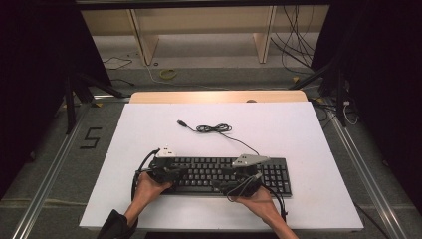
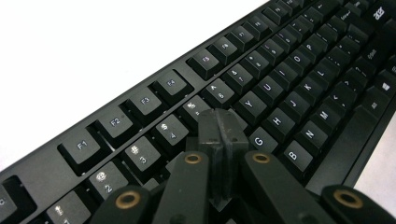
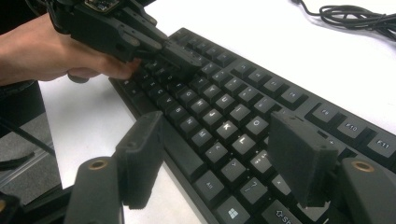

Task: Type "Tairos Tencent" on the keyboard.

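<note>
Black plastic fills the near edge of the scene: a keyboard (image 1: 224,175) lies flat across the front of the white table (image 1: 298,129), long side toward the person, with both hands over it. In the high view the left hand (image 1: 149,191) comes in at the lower left, and the left gripper (image 1: 171,173) it holds sits over the left end of the keys. The left gripper view looks along its jaws, which are pressed together pad to pad with nothing between them; the joined tip (image 2: 219,128) stands on or just over the key rows beside the G and the 5, and whether it presses a key cannot be told. The right gripper view catches the same gripper (image 3: 180,56) farther off, with its closed tip down among the upper left keys.

The right hand (image 1: 256,199) holds the right gripper (image 1: 239,181) over the middle right part of the keyboard. In its own view the jaws stand wide apart, gripping nothing: one pad (image 3: 140,156) hangs past the near edge of the keyboard (image 3: 224,116), the other (image 3: 301,156) over the keys near the L row.

Beyond the keyboard, its cable (image 1: 214,128) lies in a loose coil on the bare table top, the plug end (image 1: 182,123) pointing left. Farther back, pale wooden shelving (image 1: 199,30) stands on the floor
</note>
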The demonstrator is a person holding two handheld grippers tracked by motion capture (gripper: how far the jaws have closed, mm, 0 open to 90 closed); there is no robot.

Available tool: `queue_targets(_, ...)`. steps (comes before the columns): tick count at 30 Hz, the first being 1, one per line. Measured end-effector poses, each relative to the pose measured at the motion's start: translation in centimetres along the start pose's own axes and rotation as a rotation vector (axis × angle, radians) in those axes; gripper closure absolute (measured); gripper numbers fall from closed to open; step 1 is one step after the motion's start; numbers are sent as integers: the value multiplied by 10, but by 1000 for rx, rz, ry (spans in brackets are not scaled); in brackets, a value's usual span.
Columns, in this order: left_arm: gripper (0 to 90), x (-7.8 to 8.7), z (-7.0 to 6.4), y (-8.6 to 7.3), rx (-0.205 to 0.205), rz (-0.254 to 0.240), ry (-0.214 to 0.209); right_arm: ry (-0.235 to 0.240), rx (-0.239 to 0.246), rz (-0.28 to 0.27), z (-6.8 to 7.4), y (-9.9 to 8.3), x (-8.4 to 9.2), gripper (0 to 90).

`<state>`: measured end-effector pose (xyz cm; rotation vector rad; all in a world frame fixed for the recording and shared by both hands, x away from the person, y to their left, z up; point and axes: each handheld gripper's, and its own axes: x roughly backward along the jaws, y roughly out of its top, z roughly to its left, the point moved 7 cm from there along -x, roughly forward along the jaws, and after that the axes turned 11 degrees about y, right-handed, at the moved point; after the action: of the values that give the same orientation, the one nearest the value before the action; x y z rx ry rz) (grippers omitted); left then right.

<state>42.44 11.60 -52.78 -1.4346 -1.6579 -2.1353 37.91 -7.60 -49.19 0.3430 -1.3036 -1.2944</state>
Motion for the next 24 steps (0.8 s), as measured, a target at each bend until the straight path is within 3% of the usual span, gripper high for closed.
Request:
queue_targets(5,887,4,-2,2,5,-3,-14,-3,-4,-2,-1,1,1,370)
queue_targets(12,797,15,-2,9,24,-38,-37,-10,-6,-3,-3,-1,-1,371)
queue_targets(24,494,24,0,11,88,-61,-76,-32,-11,-14,-8,2,-1,372)
